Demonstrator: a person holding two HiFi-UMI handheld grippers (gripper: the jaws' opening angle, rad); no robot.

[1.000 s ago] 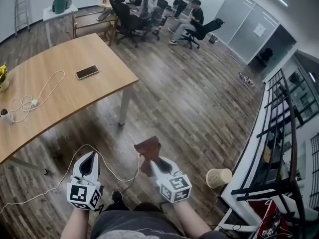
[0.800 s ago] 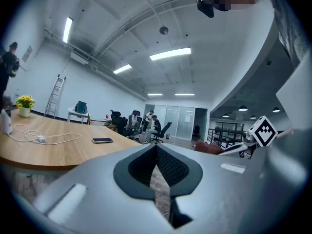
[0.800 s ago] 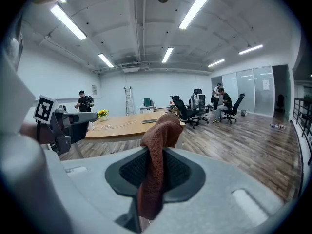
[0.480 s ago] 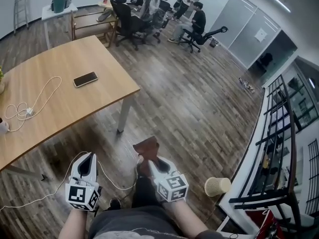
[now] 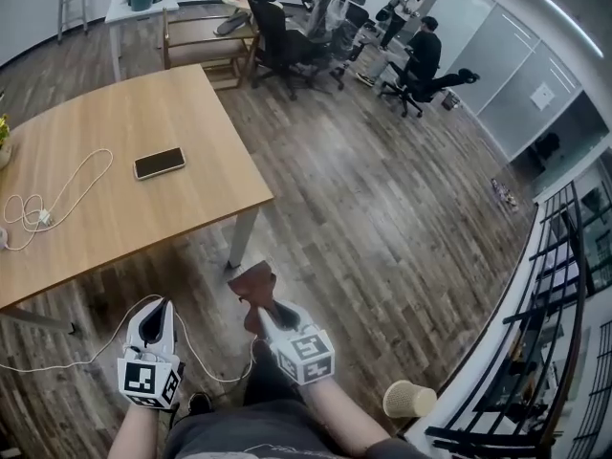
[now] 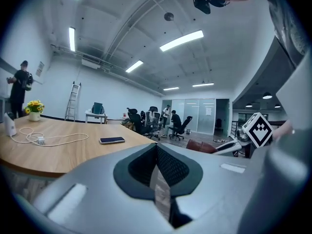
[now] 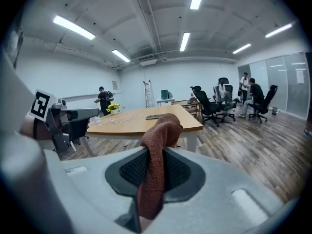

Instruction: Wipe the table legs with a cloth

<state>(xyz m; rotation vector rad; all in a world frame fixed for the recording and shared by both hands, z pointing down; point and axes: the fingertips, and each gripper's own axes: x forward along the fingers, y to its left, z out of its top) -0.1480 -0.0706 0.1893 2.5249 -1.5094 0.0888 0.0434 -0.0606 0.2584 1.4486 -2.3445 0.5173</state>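
A wooden table (image 5: 115,208) fills the left of the head view, and its white corner leg (image 5: 241,237) stands just ahead of me. My right gripper (image 5: 260,310) is shut on a brown cloth (image 5: 251,283), which sticks up out of the jaws a little short of that leg. In the right gripper view the cloth (image 7: 157,165) hangs pinched between the pads, with the table (image 7: 146,123) and the leg (image 7: 191,141) behind it. My left gripper (image 5: 153,323) hovers low at the left, shut with nothing in it (image 6: 158,177).
On the table lie a phone (image 5: 159,163) and a white cable (image 5: 57,194). Another white cable (image 5: 86,357) trails over the floor below the grippers. A wicker basket (image 5: 409,399) stands at lower right beside a black railing (image 5: 535,352). Office chairs and people (image 5: 363,27) are far back.
The view has shifted toward the table. Both grippers now sit closer to the corner leg, and the right one still holds the cloth.
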